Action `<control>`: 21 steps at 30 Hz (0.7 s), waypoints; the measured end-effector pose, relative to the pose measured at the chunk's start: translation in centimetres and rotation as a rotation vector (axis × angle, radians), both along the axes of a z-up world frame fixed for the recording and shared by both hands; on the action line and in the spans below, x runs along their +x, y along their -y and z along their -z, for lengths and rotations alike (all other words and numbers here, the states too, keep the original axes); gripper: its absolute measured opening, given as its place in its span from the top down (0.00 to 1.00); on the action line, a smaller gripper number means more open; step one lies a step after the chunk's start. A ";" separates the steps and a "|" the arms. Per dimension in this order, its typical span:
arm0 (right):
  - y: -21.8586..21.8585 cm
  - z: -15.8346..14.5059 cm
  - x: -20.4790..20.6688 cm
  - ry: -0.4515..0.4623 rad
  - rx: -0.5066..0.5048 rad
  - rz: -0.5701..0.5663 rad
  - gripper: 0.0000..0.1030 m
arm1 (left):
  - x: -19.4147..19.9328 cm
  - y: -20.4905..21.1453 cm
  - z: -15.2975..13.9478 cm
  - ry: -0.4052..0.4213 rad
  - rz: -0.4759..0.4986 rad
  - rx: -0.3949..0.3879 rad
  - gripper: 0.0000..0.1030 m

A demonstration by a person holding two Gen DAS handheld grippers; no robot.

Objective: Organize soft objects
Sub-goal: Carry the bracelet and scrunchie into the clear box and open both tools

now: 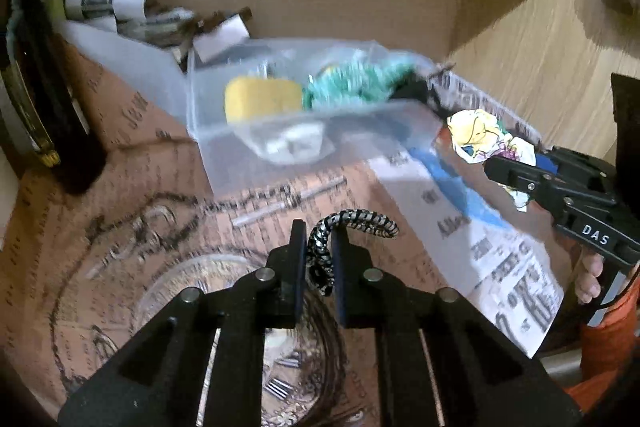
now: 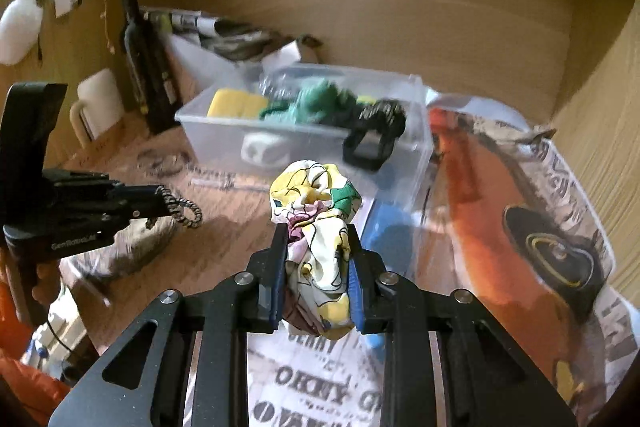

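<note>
**Desk:** What is each hand holding?

**Photographer:** The left gripper is clamped on a black-and-white hair tie, which curls up and to the right past the fingertips. The right gripper is closed on a crumpled patterned cloth, yellow, white and green, bulging above the fingers.

**Desk:** And where are both relative to the box?

**Photographer:** Both are raised over the printed table cover, on the near side of the clear plastic box. The cloth sits just short of its front wall; the hair tie is farther to the left. Inside the box lie a yellow sponge, a green knitted bundle and a black strap. A dark bottle stands left of it.
</note>
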State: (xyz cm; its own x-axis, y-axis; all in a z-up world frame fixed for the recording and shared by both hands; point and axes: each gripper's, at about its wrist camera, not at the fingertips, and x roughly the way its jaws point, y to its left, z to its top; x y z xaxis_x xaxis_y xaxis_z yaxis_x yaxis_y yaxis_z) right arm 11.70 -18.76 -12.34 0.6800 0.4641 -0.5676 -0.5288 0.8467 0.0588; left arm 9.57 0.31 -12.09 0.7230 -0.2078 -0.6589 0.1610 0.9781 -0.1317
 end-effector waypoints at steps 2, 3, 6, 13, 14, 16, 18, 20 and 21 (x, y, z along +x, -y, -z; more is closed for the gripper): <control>0.2 -0.7 0.2 0.020 0.015 0.009 0.78 | 0.0 -0.2 -1.1 0.030 -0.007 -0.007 0.89; 0.4 -1.2 0.4 0.033 0.025 0.015 0.78 | 0.1 -0.4 -1.7 0.049 -0.011 -0.011 0.89; 0.6 -2.6 0.7 0.067 0.051 0.027 0.78 | 0.3 -0.9 -3.4 0.093 -0.024 -0.021 0.89; 0.4 -5.4 1.5 0.151 0.083 0.032 0.78 | 2.1 -1.7 -6.3 0.172 -0.063 -0.032 0.89; 0.3 -5.8 1.7 0.159 0.086 0.029 0.78 | 2.5 -1.8 -6.7 0.182 -0.070 -0.027 0.89; 0.0 -6.4 2.2 0.172 0.099 0.021 0.78 | 3.0 -2.0 -7.3 0.196 -0.077 -0.018 0.89; -0.5 -6.9 2.9 0.174 0.111 0.009 0.77 | 3.7 -1.9 -7.7 0.205 -0.084 -0.011 0.89; -0.9 -7.2 3.5 0.172 0.117 -0.002 0.77 | 4.6 -1.9 -8.0 0.210 -0.089 -0.011 0.89; -1.2 -7.2 3.9 0.171 0.115 -0.006 0.77 | 5.1 -1.9 -8.0 0.208 -0.092 -0.009 0.89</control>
State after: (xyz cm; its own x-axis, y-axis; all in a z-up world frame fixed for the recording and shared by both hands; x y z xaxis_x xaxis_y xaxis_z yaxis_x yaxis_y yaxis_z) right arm 15.60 -17.58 -5.10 0.7588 0.5237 -0.3871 -0.5447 0.8362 0.0637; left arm 14.70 2.25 -4.10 0.8593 -0.1402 -0.4919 0.0962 0.9888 -0.1138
